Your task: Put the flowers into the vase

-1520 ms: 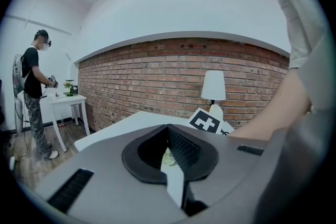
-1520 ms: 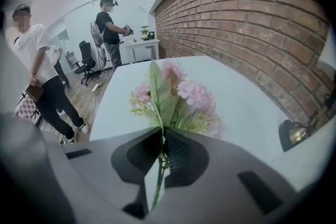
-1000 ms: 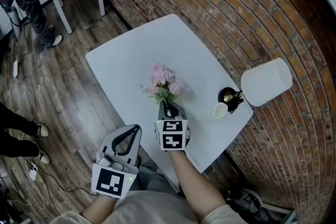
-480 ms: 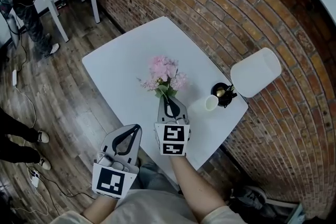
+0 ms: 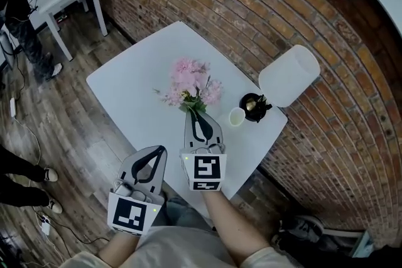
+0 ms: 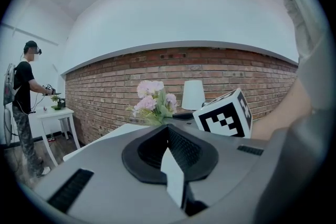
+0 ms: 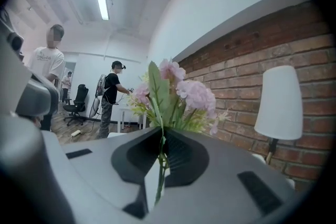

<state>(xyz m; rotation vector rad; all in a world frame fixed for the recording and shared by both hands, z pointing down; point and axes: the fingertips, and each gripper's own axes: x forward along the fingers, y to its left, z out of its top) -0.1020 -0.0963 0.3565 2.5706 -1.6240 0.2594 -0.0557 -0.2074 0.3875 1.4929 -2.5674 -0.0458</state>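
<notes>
Flowers (image 5: 190,86): held above table (image 5: 125,81), stems clamped in right gripper (image 5: 193,112), blooms up for carrying | left gripper (image 5: 159,150): closed, empty, kept back clear | white cup (image 5: 237,116), likely vase, beside lamp (image 5: 289,75), unfilled

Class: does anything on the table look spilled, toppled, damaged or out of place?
Nothing stands out. The white vase stands upright beside the lamp, and the flowers look intact, stems clamped in the right gripper.
</notes>
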